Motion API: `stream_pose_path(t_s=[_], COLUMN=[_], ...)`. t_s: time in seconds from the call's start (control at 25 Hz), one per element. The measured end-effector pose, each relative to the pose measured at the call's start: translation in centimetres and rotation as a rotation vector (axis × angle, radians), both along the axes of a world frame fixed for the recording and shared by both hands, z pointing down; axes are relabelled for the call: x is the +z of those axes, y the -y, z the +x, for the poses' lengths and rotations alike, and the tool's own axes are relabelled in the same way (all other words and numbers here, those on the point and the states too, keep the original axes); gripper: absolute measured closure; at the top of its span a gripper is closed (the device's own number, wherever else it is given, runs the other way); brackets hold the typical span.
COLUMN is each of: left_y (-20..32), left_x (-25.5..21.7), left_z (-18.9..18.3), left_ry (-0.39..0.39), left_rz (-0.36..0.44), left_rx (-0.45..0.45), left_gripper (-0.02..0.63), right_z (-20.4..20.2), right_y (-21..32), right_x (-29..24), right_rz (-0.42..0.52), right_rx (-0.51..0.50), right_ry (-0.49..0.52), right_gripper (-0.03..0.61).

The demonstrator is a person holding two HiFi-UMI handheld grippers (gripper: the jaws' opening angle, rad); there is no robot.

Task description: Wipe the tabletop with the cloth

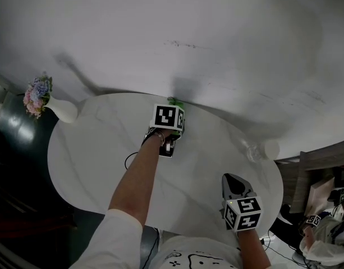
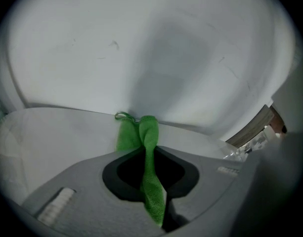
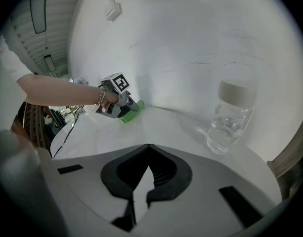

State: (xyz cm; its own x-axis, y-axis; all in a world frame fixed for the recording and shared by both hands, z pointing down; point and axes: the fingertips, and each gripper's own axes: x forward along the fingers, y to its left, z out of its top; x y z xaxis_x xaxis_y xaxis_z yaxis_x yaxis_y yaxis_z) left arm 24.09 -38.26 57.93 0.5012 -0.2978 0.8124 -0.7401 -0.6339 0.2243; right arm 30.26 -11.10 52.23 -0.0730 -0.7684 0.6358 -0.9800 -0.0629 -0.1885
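Observation:
A green cloth (image 1: 176,102) (image 2: 149,132) (image 3: 128,114) is pinched in my left gripper (image 1: 174,110) (image 2: 150,154), which is shut on it at the far edge of the round white table (image 1: 99,156), close against the wall. The cloth's free end bunches on the tabletop just past the jaws. My right gripper (image 1: 234,181) (image 3: 148,148) hovers over the table's near right part, its jaws closed together with nothing between them. In the right gripper view the left gripper (image 3: 115,98) and the arm holding it show at the left.
A clear glass jar with a white lid (image 1: 262,149) (image 3: 231,116) stands at the table's right edge near the wall. A white vase with flowers (image 1: 47,102) sits at the far left edge. The pale wall (image 1: 188,32) runs right behind the table.

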Motion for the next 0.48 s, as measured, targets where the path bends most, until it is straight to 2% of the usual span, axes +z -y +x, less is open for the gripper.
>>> stream_pose_path(t_s=[0.48], left_y=[-2.9], left_x=[0.1], left_z=[3.3], left_ry=[0.008], left_rz=[0.0], left_rx=[0.045], left_gripper=[0.566], right_z=[0.9], right_y=[-1.8], right_x=[-0.1], right_rz=[0.009], right_rx=[0.035], right_ry=[0.001], right_gripper=[0.578])
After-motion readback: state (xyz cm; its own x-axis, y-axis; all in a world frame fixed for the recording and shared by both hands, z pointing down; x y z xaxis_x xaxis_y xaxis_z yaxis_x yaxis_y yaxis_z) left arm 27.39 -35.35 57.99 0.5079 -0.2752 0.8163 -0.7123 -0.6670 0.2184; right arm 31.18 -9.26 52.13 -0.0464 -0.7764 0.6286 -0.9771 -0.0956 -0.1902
